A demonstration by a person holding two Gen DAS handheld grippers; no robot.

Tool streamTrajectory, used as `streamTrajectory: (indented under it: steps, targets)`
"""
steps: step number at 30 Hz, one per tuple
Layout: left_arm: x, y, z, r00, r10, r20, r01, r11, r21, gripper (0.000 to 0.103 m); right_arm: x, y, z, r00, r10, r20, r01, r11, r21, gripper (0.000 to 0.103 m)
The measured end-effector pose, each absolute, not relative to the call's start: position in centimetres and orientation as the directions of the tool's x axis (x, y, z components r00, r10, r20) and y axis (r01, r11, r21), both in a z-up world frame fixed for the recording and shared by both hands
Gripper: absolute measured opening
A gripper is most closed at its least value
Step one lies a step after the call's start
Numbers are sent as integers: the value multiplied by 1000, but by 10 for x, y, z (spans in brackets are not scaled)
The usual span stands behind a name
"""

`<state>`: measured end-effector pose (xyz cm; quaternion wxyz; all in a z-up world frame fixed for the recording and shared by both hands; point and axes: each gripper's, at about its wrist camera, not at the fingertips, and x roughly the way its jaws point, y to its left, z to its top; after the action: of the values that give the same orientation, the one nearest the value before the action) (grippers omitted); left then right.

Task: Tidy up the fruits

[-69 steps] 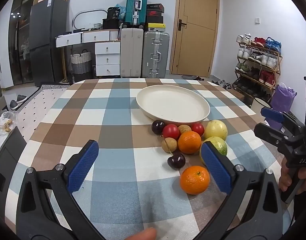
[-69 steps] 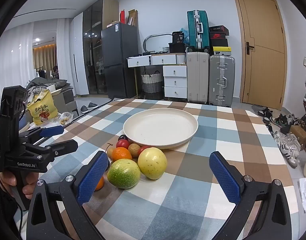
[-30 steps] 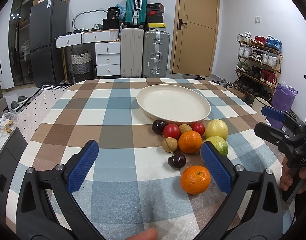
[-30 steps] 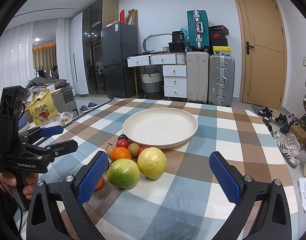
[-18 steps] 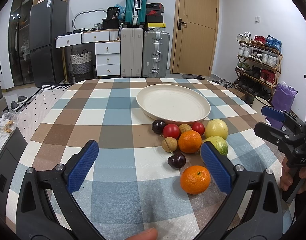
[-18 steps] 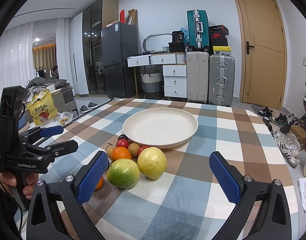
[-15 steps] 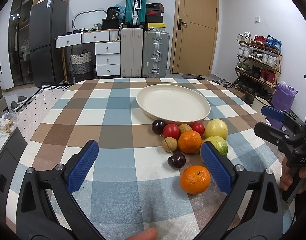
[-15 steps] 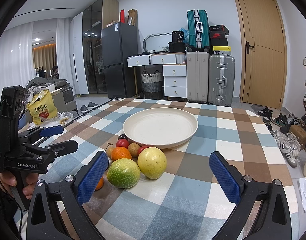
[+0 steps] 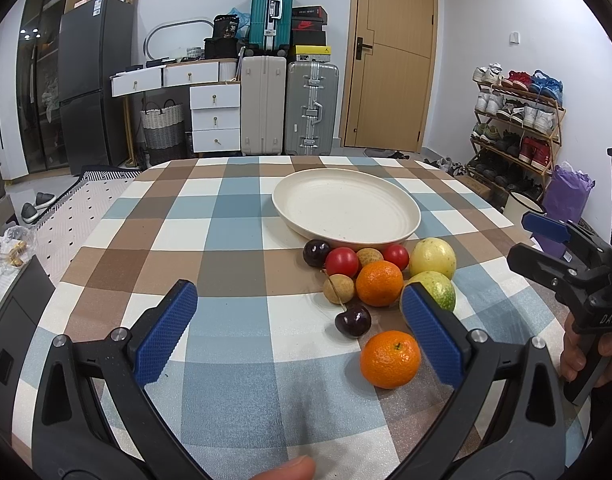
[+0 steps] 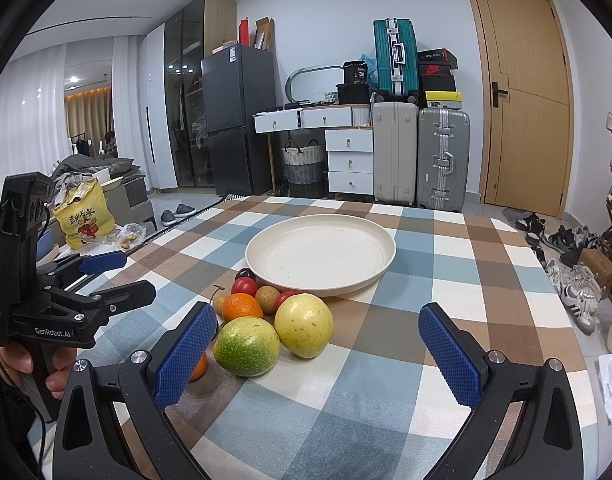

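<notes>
Fruit crowded the near side of the cream plate, and not all of it was readable: in the right wrist view the nearest orange hid almost wholly behind the right gripper's left pad, and the small brown fruit was half covered by the second orange. A fingertip poked in at the bottom edge of the left wrist view, cut off.

Left gripper hung over the checked tablecloth with its blue pads spread wide, nothing between them but cloth, a dark cherry and that nearest orange, which sat just inside the right pad without touching it. Further right, the cluster ran on: another dark cherry, two red fruits, the green fruit partly behind the pad, the yellow fruit.

Right gripper was spread wide too, clamping nothing, with the green fruit and yellow fruit lying between its pads, nearer the left one, touching each other. The plate held nothing.

Beyond the table: a dark fridge, white drawers, stacked suitcases, a wooden door, and a shoe rack at far right.
</notes>
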<state>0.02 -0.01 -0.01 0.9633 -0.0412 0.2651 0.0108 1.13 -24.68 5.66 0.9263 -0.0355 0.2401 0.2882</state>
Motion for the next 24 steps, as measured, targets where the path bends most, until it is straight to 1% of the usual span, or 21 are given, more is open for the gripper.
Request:
streamTrajectory:
  steps: [17, 24]
  targets:
    - [0, 0, 0, 859, 0, -512, -43, 996, -72, 102, 11, -246, 56, 716, 518, -469, -555, 829, 69, 103]
    - [1, 0, 0, 858, 1, -514, -43, 997, -70, 102, 14, -248, 56, 710, 502, -493, -543, 837, 71, 103]
